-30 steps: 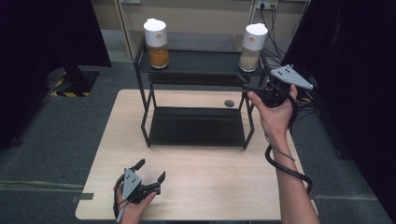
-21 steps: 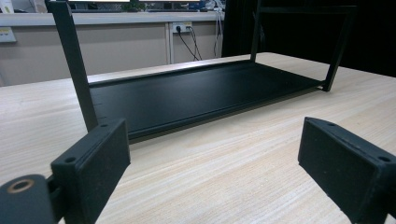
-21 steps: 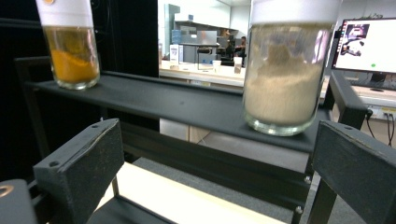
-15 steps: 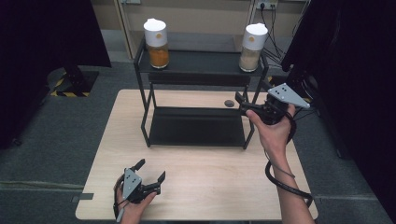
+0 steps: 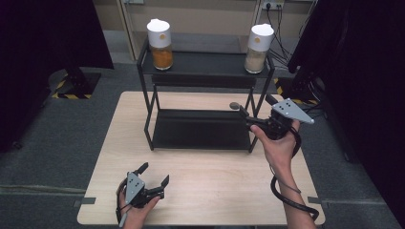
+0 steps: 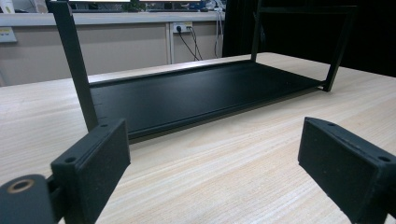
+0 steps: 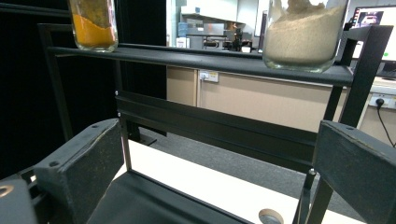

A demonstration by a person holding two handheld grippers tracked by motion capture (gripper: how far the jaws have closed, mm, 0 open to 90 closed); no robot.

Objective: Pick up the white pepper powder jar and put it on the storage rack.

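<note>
A black two-tier rack [image 5: 200, 83] stands at the back of the wooden table [image 5: 200, 176]. On its top shelf [image 7: 201, 58] a white-lidded jar of orange powder [image 5: 160, 42] [image 7: 93, 23] stands at the left end, and a jar of beige powder [image 5: 258, 44] [image 7: 306, 35] at the right end. My right gripper [image 5: 254, 106] [image 7: 219, 163] is open and empty by the rack's front right post, below the top shelf and looking up at both jars. My left gripper [image 5: 152, 183] [image 6: 210, 154] rests open and empty near the table's front edge, facing the rack's bare lower shelf [image 6: 201, 93].
A small round dark disc [image 5: 234, 105] [image 7: 271, 217] sits in the tabletop behind the rack's right side. Grey floor surrounds the table, with black curtains on both sides. Bare wood lies between the rack and the left gripper.
My right gripper has come down and toward the front, from beside the beige jar to the rack's front right post. The left gripper has stayed put.
</note>
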